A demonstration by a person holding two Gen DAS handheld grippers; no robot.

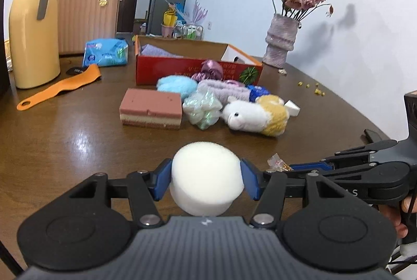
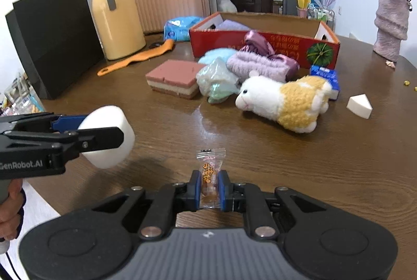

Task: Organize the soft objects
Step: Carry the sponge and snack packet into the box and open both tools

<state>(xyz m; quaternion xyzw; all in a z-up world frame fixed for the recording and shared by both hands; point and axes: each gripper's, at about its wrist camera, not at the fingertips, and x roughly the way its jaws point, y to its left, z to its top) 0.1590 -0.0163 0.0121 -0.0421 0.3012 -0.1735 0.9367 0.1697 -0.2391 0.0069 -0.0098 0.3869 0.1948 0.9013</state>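
Observation:
My left gripper (image 1: 206, 177) is shut on a round white sponge (image 1: 206, 175), held above the brown table (image 1: 78, 136); the same sponge (image 2: 109, 134) shows at the left of the right wrist view. My right gripper (image 2: 210, 187) is shut on a small clear-wrapped candy (image 2: 209, 175); its wrapper (image 1: 276, 162) peeks out at the right gripper's tips in the left wrist view. Ahead lie a pink layered sponge (image 1: 151, 108), a plush sheep (image 2: 284, 100), a green mesh puff (image 2: 216, 81), a lilac knit roll (image 2: 260, 65) and a blue fluffy ball (image 1: 177, 84), before a red cardboard box (image 2: 260, 42).
A yellow thermos jug (image 2: 114, 16), a black paper bag (image 2: 54, 37), an orange shoehorn (image 2: 135, 58) and a blue tissue pack (image 1: 105, 53) stand at the left. A white wedge sponge (image 2: 359, 105) lies at the right, a vase of dried roses (image 1: 282, 40) behind it.

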